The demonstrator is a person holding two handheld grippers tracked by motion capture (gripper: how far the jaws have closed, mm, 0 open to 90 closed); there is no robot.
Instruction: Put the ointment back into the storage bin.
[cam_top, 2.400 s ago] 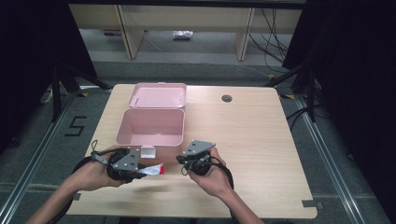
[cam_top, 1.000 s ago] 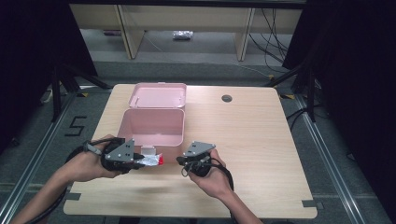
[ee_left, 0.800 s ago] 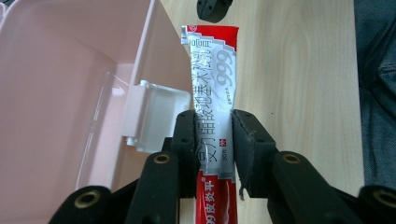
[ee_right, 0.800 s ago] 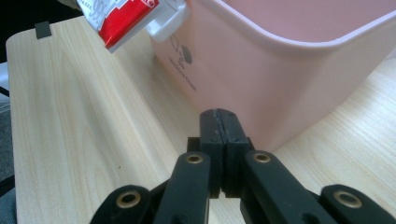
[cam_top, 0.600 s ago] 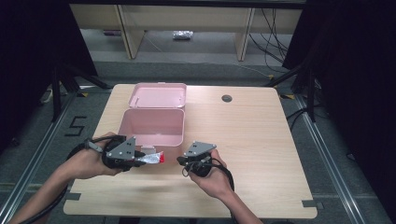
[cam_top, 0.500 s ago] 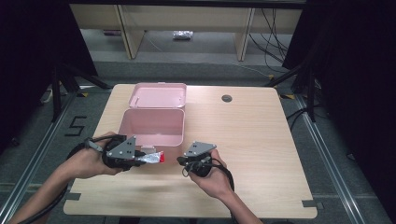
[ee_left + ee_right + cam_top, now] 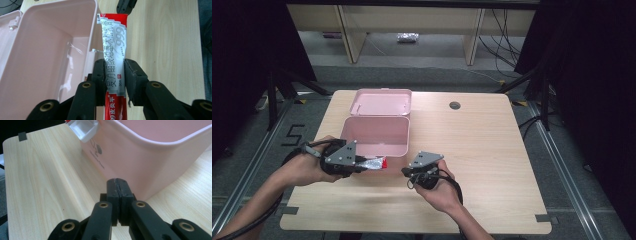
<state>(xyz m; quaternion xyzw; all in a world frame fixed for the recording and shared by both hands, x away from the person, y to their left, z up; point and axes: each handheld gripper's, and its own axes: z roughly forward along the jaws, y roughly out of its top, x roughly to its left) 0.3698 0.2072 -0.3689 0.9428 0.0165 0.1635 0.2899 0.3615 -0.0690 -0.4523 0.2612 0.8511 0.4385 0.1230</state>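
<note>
left tongs clamped on red-white box, right tongs closed empty

Even overhead light brightens the tabletop, while the surroundings fall into deep shadow. Both gripper views are sharp farther off, with the near jaws slightly soft and a glossy sheen inside the pink box.

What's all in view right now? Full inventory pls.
box: 1, pink, open, table's left half
lid: 1, pink, lying open behind the box
carton: 1, red and white, long, in the left gripper, beside the box's near wall
table: 1, light wood
grommet: 1, dark, far edge of table
left gripper: 1, black, shut on carton
right gripper: 1, black, shut, empty, near the box
hands: 2, holding the grippers
</note>
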